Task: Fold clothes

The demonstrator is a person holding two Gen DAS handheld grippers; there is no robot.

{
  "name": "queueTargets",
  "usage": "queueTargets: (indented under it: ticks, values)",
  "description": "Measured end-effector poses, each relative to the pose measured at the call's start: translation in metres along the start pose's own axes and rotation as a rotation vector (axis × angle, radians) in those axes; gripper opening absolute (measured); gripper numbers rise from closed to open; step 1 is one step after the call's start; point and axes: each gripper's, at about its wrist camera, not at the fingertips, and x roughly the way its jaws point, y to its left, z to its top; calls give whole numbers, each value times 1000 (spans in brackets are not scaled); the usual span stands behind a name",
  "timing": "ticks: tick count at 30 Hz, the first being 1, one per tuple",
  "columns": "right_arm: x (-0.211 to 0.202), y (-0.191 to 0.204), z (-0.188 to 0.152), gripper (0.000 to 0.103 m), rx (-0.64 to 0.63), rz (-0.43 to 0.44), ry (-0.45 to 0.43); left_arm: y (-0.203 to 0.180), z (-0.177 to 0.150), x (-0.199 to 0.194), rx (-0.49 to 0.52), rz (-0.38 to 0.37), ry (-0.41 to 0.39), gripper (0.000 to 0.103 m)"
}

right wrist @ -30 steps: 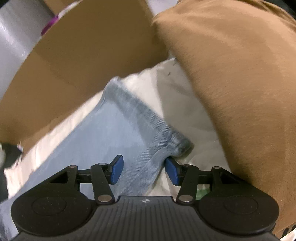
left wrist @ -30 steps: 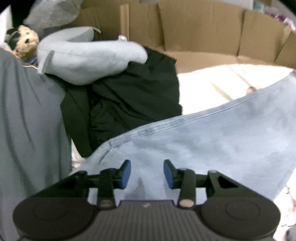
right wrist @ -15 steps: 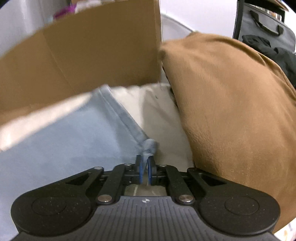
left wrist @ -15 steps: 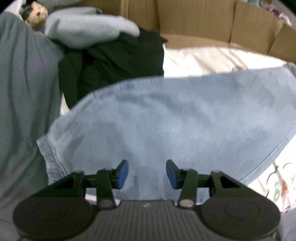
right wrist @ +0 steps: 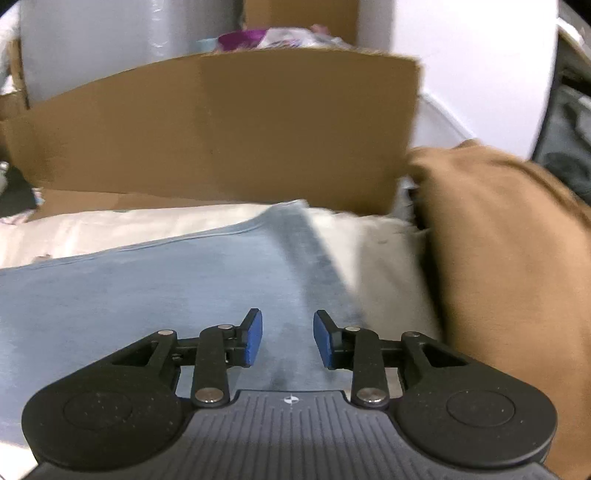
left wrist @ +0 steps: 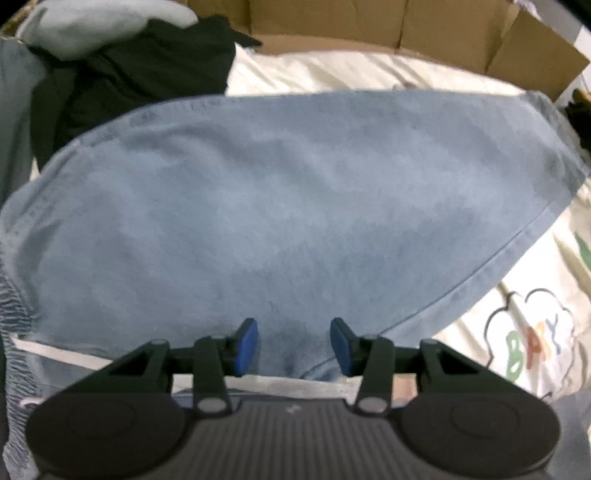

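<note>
A light blue denim garment [left wrist: 280, 206] lies spread flat on a cream bedsheet [left wrist: 362, 70]. It also shows in the right wrist view [right wrist: 155, 280], where its hemmed edge [right wrist: 314, 258] runs away from me. My left gripper [left wrist: 293, 345] is open and empty just above the near part of the denim. My right gripper [right wrist: 287, 341] is open and empty over the denim next to that hem.
A black garment [left wrist: 122, 77] and a pale grey one [left wrist: 96, 22] are piled at the far left. A cardboard wall [right wrist: 229, 129] stands behind the bed. A brown cushion [right wrist: 509, 280] lies at the right. The sheet has a printed picture [left wrist: 532, 347].
My right gripper was shut on the denim hem half a second ago and has now opened and let it go. The denim now lies spread wider under my left gripper.
</note>
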Motion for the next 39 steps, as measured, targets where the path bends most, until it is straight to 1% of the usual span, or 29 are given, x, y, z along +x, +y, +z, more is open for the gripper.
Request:
queueTargets:
  ticks: [2,4,6,7,9,11,13,15,17,20,23,26,28,30,33,34,36,39]
  values:
    - [13,6,-2,38,-22,3,26,3,-3,14,-24,13,22,47]
    - [23,9,-8,38,-56,-40,42,7,-7,25,-44,23,35,47]
    - [29,8,-16,38,-59,-83,62,9,-9,30,-56,21,29,47]
    - [32,3,-21,39,-46,-80,72,9,-9,32,-60,22,24,48]
    - [32,-3,-27,39,-47,-66,63,7,-8,32,-57,26,21,49]
    - [31,-2,-32,42,-89,-64,44,6,-8,31,-46,28,25,49]
    - [28,0,-33,42,-120,-90,34,10,-9,22,-60,30,24,49]
    - [18,-1,-32,42,-111,-99,26,16,-12,11,-82,35,27,53]
    - [1,-5,-29,42,-84,-92,-3,28,-18,-3,-99,40,36,53]
    - [-19,-9,-31,42,-64,-68,-27,56,-34,-29,-133,97,23,53]
    - [-42,-9,-34,42,-80,-28,-33,92,-51,-53,-204,172,3,53]
    - [-65,-7,-37,42,-103,-4,-33,124,-66,-75,-269,247,7,52]
    - [-78,-5,-42,42,-100,20,-27,142,-73,-87,-298,288,22,46]
    - [-84,-1,-45,42,-113,41,-12,159,-84,-95,-334,311,37,42]
    - [-90,9,-53,42,-133,80,31,175,-99,-93,-380,322,76,38]
    - [-93,14,-57,42,-141,92,44,178,-103,-90,-382,318,87,36]
    - [-98,23,-63,42,-169,122,66,178,-111,-82,-377,309,106,36]
    - [-103,35,-72,42,-227,154,89,178,-121,-58,-363,320,154,35]
